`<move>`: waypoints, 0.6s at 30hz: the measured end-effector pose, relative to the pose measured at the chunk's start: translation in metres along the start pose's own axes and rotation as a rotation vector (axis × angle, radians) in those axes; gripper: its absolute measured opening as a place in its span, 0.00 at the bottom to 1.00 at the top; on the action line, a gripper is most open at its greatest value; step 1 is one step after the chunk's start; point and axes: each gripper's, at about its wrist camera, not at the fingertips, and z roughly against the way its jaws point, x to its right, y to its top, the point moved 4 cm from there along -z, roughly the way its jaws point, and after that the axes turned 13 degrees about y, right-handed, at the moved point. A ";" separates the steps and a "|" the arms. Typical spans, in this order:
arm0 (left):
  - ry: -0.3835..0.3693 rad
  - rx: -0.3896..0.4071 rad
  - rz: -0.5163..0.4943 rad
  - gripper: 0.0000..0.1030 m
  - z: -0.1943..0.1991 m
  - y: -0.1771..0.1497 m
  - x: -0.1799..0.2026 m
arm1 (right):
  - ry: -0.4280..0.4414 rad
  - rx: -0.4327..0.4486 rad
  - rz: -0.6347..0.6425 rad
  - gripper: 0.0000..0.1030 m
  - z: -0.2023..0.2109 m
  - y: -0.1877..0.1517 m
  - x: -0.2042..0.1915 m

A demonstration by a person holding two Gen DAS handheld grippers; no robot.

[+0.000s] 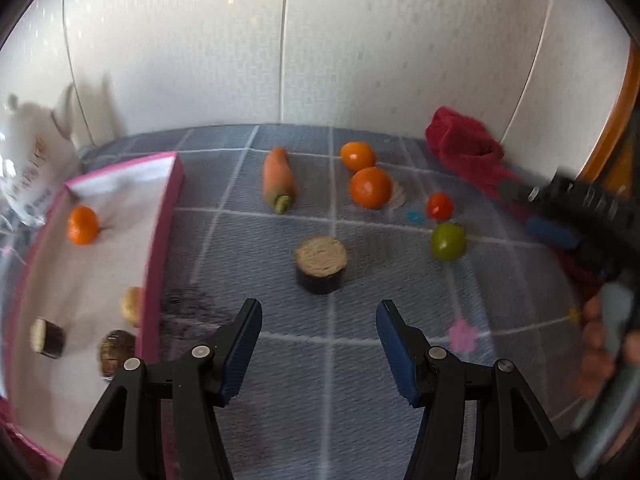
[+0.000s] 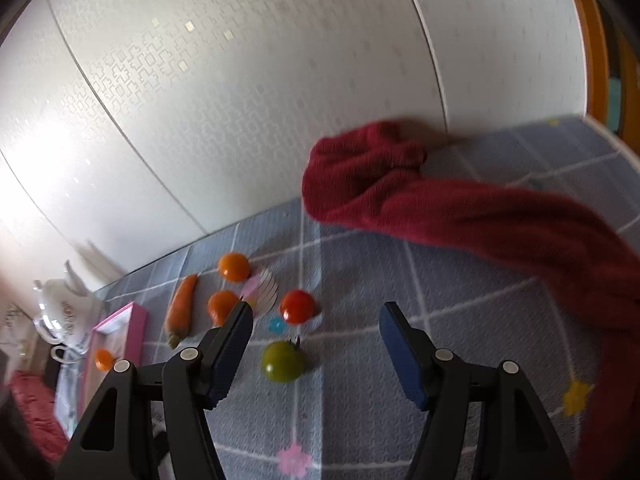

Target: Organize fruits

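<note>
My left gripper [image 1: 319, 312] is open and empty, just short of a dark round slice with a pale top [image 1: 320, 264] on the blue mat. Beyond lie a carrot [image 1: 278, 180], two oranges [image 1: 370, 187] [image 1: 357, 156], a red tomato [image 1: 439, 205] and a green tomato [image 1: 448, 241]. A pink-edged tray [image 1: 160, 240] at the left holds an orange [image 1: 82, 225] and several small pieces [image 1: 48, 338]. My right gripper [image 2: 316, 316] is open and empty above the green tomato [image 2: 282, 361], with the red tomato [image 2: 297, 306], oranges [image 2: 234, 266] and carrot [image 2: 181, 305] further off.
A red cloth [image 2: 460, 216] lies bunched against the white wall and trails along the mat at the right; it also shows in the left wrist view [image 1: 464, 144]. A white teapot [image 1: 28, 160] stands behind the tray. A striped shell-like piece [image 2: 267, 290] lies by the oranges.
</note>
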 end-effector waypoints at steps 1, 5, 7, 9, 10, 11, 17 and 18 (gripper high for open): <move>-0.009 0.022 0.002 0.61 0.002 0.001 0.000 | -0.003 -0.022 0.018 0.66 -0.003 -0.003 -0.001; 0.085 0.146 -0.019 0.71 -0.008 -0.011 -0.007 | -0.008 -0.106 0.125 0.64 -0.021 -0.014 -0.020; 0.033 0.051 0.045 0.69 -0.026 -0.014 -0.012 | -0.010 -0.132 0.165 0.64 -0.028 -0.019 -0.028; -0.025 0.032 0.136 0.69 -0.027 -0.004 -0.016 | -0.029 -0.166 0.197 0.64 -0.037 -0.023 -0.031; -0.031 0.063 0.154 0.69 -0.022 0.002 -0.016 | -0.043 -0.178 0.214 0.64 -0.041 -0.025 -0.031; -0.033 0.084 0.158 0.69 -0.018 0.006 -0.016 | -0.048 -0.179 0.219 0.64 -0.041 -0.025 -0.031; 0.001 0.076 0.143 0.70 0.000 0.000 -0.029 | -0.015 -0.156 0.157 0.64 -0.042 -0.016 -0.027; 0.005 0.070 0.149 0.70 0.004 0.001 -0.035 | -0.006 -0.151 0.156 0.64 -0.040 -0.015 -0.031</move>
